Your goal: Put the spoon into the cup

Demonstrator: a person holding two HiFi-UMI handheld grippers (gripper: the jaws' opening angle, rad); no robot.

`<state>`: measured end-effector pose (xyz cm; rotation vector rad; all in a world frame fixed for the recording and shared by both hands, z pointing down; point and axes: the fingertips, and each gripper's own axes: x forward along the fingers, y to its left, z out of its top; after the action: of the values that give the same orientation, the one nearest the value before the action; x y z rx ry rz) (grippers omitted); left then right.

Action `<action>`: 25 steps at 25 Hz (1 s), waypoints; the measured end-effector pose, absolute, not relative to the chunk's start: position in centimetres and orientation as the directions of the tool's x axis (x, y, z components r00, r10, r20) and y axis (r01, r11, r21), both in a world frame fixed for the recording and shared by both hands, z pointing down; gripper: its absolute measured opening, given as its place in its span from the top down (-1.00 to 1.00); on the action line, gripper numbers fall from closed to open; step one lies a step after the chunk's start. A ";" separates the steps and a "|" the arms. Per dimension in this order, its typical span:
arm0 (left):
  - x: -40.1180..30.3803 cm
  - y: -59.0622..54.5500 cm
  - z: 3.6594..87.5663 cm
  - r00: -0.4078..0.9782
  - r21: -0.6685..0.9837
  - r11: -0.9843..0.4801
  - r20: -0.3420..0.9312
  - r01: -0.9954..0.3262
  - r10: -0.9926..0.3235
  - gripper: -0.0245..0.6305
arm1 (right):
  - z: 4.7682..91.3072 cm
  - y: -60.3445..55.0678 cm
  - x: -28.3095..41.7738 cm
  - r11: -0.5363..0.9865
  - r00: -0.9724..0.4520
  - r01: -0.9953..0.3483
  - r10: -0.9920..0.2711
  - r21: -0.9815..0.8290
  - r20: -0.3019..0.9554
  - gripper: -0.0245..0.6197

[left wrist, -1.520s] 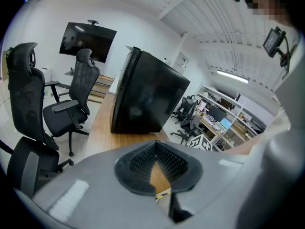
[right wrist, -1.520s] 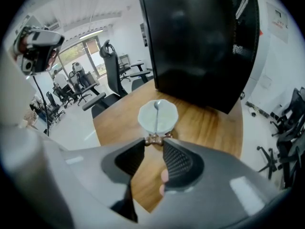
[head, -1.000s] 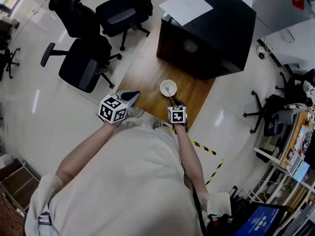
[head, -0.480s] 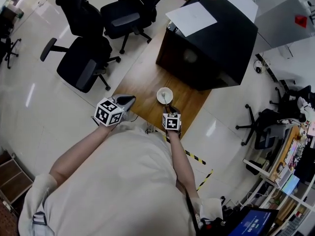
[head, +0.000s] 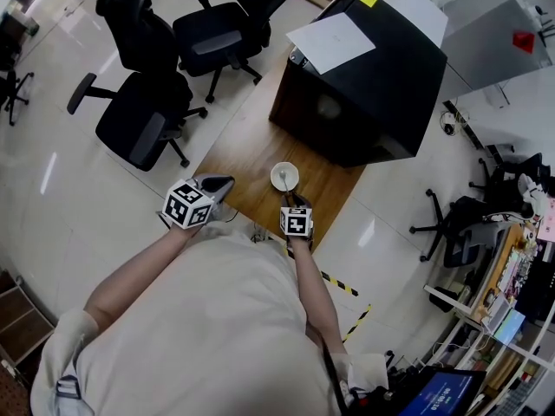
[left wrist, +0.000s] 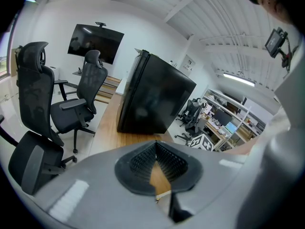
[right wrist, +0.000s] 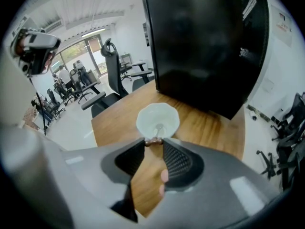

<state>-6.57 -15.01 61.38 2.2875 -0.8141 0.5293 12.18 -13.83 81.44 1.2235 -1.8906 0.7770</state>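
A white scalloped cup stands on the wooden table near its front edge. The spoon's metal bowl lies inside the cup, and its brown handle end sticks out over the near rim. My right gripper is shut on that handle end, just at the cup's near side; in the head view the right gripper points steeply down at the cup. My left gripper hovers over the table's front left corner, away from the cup. In the left gripper view the left gripper has its tips together with nothing between them.
A big black cabinet with a white sheet of paper on top fills the far end of the table, close behind the cup. Black office chairs stand on the floor to the left. Yellow-black tape marks the floor.
Both grippers and the cup keep their places relative to each other. Only the head view has shifted a little, so everything sits slightly higher and further left in it.
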 end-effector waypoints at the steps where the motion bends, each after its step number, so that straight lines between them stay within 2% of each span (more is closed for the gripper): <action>1: -6.6 -15.1 61.4 0.727 0.437 -0.600 0.551 -0.670 -0.410 0.94 | 81.5 -13.9 12.2 0.360 -0.268 -0.928 -0.479 -0.091 0.836 0.54; 21: -7.6 -16.4 61.2 0.731 0.440 -0.601 0.541 -0.667 -0.416 0.93 | 81.6 -14.8 12.4 0.371 -0.226 -0.928 -0.498 -0.030 0.837 0.53; 25: -8.3 -16.8 60.9 0.736 0.437 -0.609 0.535 -0.662 -0.416 0.93 | 81.3 -15.2 12.2 0.353 -0.222 -0.935 -0.521 -0.029 0.824 0.38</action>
<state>-8.26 -16.77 60.89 2.3050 -0.8094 0.5103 12.17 -15.19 81.28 1.2727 -1.8715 0.7049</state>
